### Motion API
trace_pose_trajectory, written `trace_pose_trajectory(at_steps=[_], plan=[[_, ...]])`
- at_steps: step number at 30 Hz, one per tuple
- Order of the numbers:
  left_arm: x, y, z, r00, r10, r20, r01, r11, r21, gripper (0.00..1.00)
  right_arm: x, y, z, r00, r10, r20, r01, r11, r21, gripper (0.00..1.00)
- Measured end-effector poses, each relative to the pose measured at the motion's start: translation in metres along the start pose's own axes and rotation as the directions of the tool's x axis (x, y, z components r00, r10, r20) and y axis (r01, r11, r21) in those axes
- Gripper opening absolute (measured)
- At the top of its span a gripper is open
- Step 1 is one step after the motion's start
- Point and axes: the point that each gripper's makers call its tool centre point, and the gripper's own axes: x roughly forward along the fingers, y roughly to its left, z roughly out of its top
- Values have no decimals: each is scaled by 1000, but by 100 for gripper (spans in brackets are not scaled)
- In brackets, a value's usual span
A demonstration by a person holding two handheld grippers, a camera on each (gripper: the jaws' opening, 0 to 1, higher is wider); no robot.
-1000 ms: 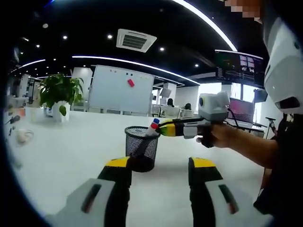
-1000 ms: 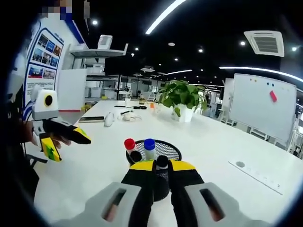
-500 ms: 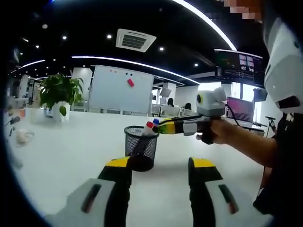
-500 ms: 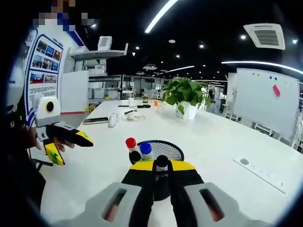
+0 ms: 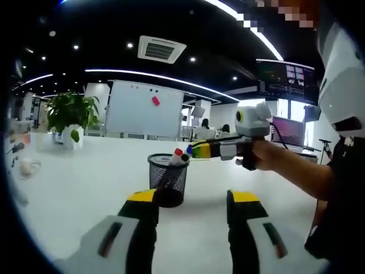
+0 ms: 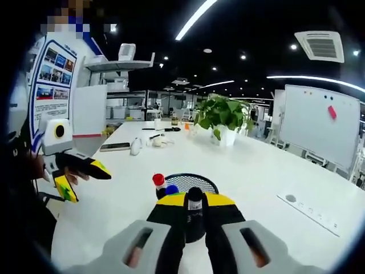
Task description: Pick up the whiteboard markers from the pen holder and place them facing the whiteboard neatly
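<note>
From the left gripper view I had a wide white table (image 5: 74,188) with bare surface from 7 to 10 o'clock of the black mesh pen holder (image 5: 169,180), which stood near the middle of the frame, just beyond my left gripper (image 5: 191,208). Past the table's far edge the whiteboard (image 5: 145,108) stood upright at 12 o'clock, with a potted plant (image 5: 68,117) on the table at 10 o'clock. In the right gripper view the table (image 6: 262,171) ran open toward 2 o'clock, where a flat strip with a round fitting (image 6: 308,208) lay near the edge; a phone (image 6: 114,146) and small clutter sat far off at 11 o'clock.

My left gripper's jaws stood wide apart with nothing between them, clear of the pen holder. My right gripper (image 6: 194,206) had its jaws drawn in close on a black-capped marker (image 6: 195,200), the cap standing up between the yellow tips, over the rim of the pen holder (image 6: 197,181). A red-capped marker (image 6: 158,180) and a blue-capped marker (image 6: 171,189) leaned in the holder at 10 o'clock of the jaws.

From the left gripper view, the right gripper (image 5: 197,150) came in from 3 o'clock, held roughly level by a hand (image 5: 259,157) with the forearm stretched behind it, its tip at the holder's rim among the marker caps. In the right gripper view the left gripper (image 6: 85,171) sat at 9 o'clock, well apart from the holder, jaws spread.
</note>
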Motion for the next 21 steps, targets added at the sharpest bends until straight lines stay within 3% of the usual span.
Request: trace_pose_trajectory(at_steps=[21], plan=[[0,-5,-1,1000,-9,-3,9,1000,2,49,-9,-3,22,999,-15,45,12,999,50,13]])
